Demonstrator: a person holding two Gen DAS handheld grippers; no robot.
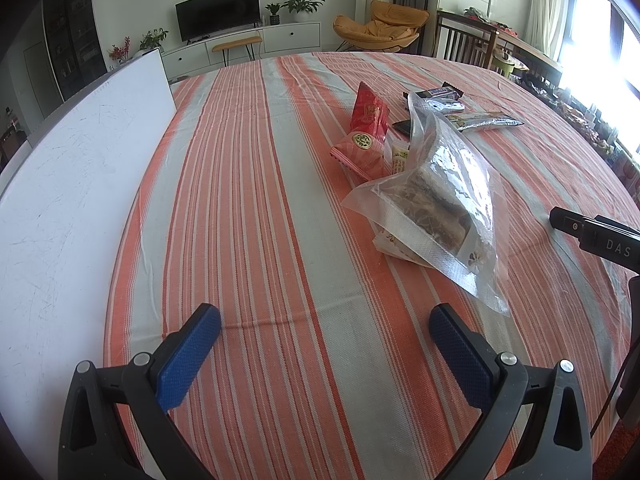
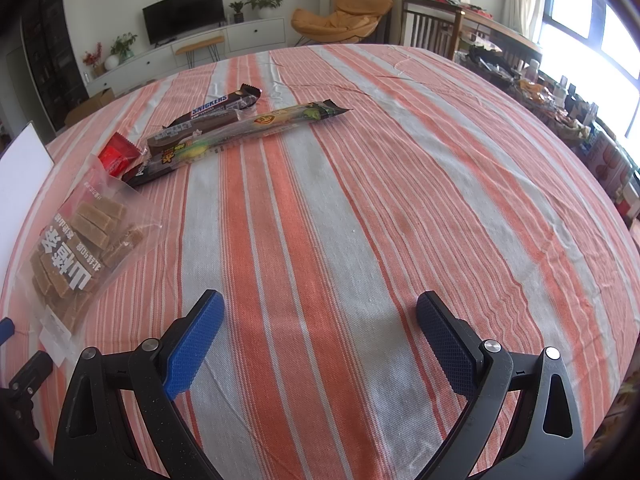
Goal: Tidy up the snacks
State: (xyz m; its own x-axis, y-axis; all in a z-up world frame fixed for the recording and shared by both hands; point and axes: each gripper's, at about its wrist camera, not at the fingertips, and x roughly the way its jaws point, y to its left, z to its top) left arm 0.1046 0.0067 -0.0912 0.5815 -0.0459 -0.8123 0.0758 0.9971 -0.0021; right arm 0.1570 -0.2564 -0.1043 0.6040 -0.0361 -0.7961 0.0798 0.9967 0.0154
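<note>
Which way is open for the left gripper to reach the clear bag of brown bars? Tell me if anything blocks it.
Probably yes: the left gripper has its jaws open and empty, and only bare striped cloth lies between it and the clear bag, ahead to its right.

striped tablecloth [image 2: 360,200], television [image 1: 218,12] — orange chair [image 1: 380,26]

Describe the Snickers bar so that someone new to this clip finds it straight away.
Start at the orange-and-white striped tablecloth and go to the snack pile at its left side. The Snickers bar is the dark brown wrapper at the pile's far edge, just behind the long clear sausage stick. It alone bears white block letters on blue.
</note>
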